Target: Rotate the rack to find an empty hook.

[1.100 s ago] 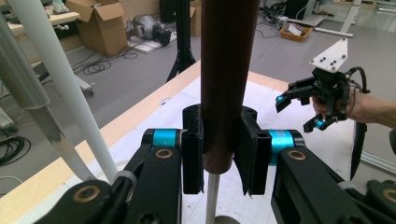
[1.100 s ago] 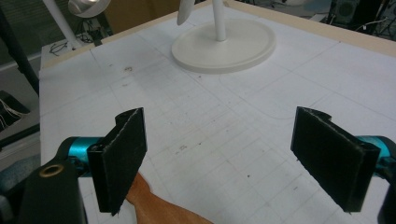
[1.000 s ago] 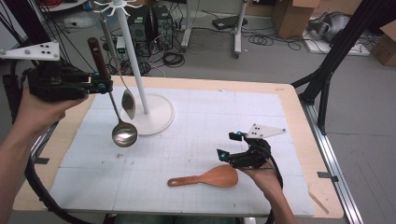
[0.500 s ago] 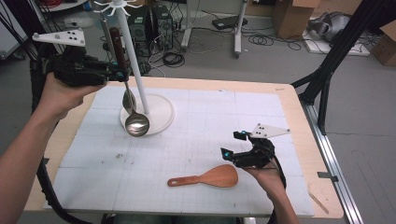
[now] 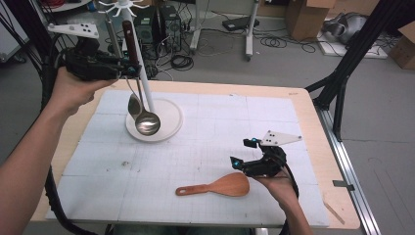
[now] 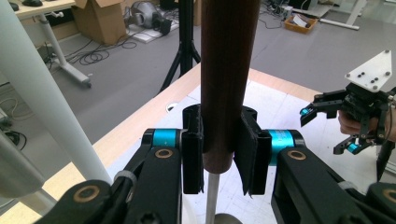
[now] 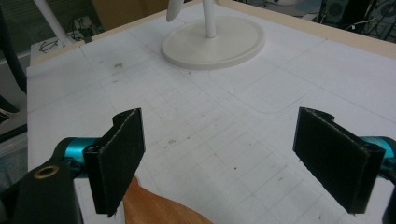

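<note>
ladle (image 5: 145, 117) hanging upright in my left gripper (image 5: 128, 70), jaws clamped on its dark wooden handle, bowl over white stand base (image 5: 169, 128). my right gripper (image 5: 243, 154) jaws spread wide, empty, just beside wooden spatula (image 5: 220, 186) lying flat on mat.

Ladle (image 5: 147, 121) – steel bowl, dk brown handle; spatula (image 5: 220, 186) – orange-brown wood; stand (image 5: 169, 115) white.

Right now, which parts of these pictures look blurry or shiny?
Left gripper view: the dark brown wooden ladle handle clamped in the left tool is sharp, while the white stand pole at the edge is soft. Right gripper view: the black tool pads look slightly blurred. High view: the steel ladle bowl glints.
</note>
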The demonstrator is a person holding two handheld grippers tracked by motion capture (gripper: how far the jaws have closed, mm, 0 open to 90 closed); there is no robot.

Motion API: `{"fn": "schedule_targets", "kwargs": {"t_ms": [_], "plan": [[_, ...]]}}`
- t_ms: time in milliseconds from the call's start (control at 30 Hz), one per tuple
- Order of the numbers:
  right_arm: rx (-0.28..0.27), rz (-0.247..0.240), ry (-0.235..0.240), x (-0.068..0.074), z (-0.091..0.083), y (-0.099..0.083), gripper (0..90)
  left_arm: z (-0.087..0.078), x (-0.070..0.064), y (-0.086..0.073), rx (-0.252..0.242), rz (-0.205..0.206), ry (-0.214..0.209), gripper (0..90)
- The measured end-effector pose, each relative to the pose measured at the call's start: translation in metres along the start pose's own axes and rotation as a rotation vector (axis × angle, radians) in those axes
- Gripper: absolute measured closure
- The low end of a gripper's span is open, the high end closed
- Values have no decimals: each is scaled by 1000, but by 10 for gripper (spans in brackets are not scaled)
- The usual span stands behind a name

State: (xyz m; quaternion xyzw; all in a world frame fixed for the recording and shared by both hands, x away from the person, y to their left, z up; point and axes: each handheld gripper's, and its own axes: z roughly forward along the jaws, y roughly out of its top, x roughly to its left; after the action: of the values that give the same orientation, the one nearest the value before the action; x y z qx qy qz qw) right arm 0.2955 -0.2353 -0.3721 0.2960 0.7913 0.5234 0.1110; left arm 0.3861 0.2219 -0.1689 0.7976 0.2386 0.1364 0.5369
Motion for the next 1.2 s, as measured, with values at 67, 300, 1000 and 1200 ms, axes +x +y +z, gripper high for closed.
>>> {"fn": "schedule_targets", "kwargs": {"t_ms": [67,300,1000,1200], "plan": [[1,-4,5,1,1,1,157,1,2,1,1,-2,-1,735],[-5,-8,5,2,0,1,157,7,10,7,0,-19,7,734],[-19,-8,3,1,-3,1,156,24,29,17,4,-73,29,734],[-24,2,0,2,-5,1,155,29,33,16,-3,-84,35,733]]}}
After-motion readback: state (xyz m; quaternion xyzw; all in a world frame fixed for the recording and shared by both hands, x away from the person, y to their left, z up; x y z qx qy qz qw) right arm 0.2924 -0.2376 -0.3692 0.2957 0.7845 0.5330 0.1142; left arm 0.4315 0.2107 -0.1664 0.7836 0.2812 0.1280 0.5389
